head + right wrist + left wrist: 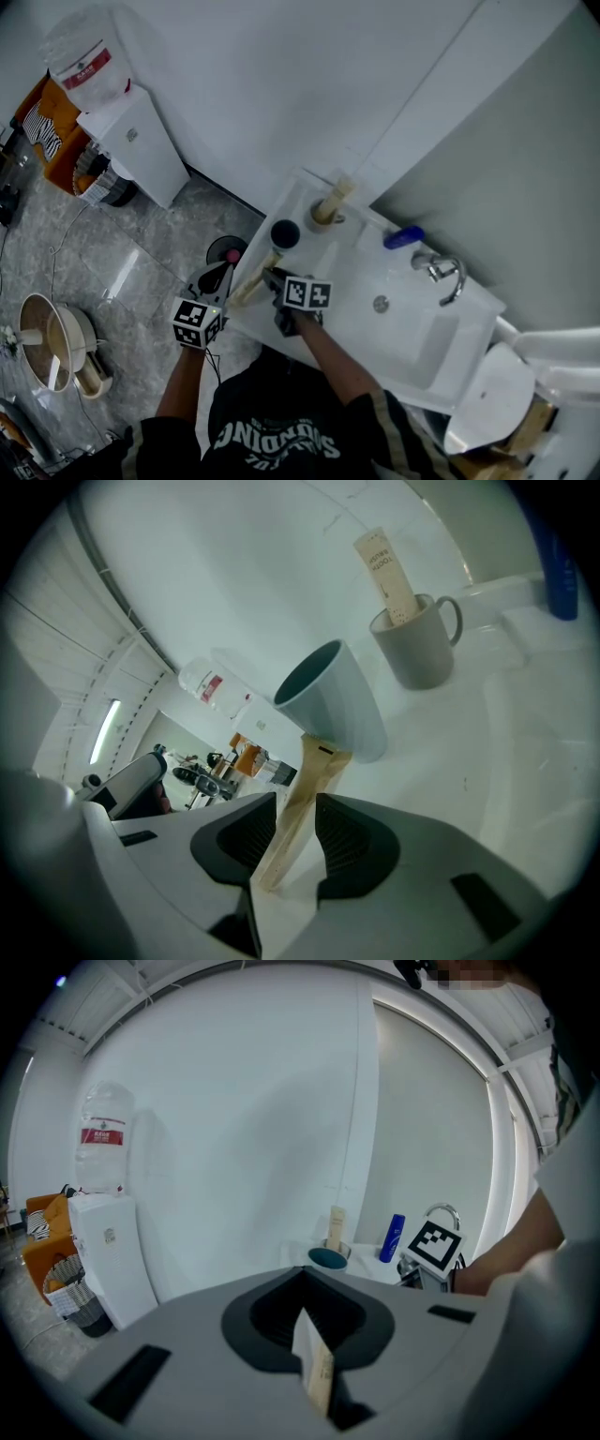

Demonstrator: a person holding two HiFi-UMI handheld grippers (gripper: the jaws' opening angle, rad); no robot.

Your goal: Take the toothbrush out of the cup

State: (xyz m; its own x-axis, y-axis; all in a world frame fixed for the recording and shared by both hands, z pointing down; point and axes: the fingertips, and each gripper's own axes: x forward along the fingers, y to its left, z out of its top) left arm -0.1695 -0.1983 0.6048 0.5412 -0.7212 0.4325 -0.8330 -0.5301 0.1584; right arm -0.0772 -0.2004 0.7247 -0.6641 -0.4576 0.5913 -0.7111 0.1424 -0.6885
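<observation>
White sink counter, plain wall behind. Toothbrush is out of the dark cup — its far end sits at the cup's base, possibly touching. Left gripper is clamped on its near end. Right gripper has its jaws apart astride the handle — pads not pressing.
</observation>
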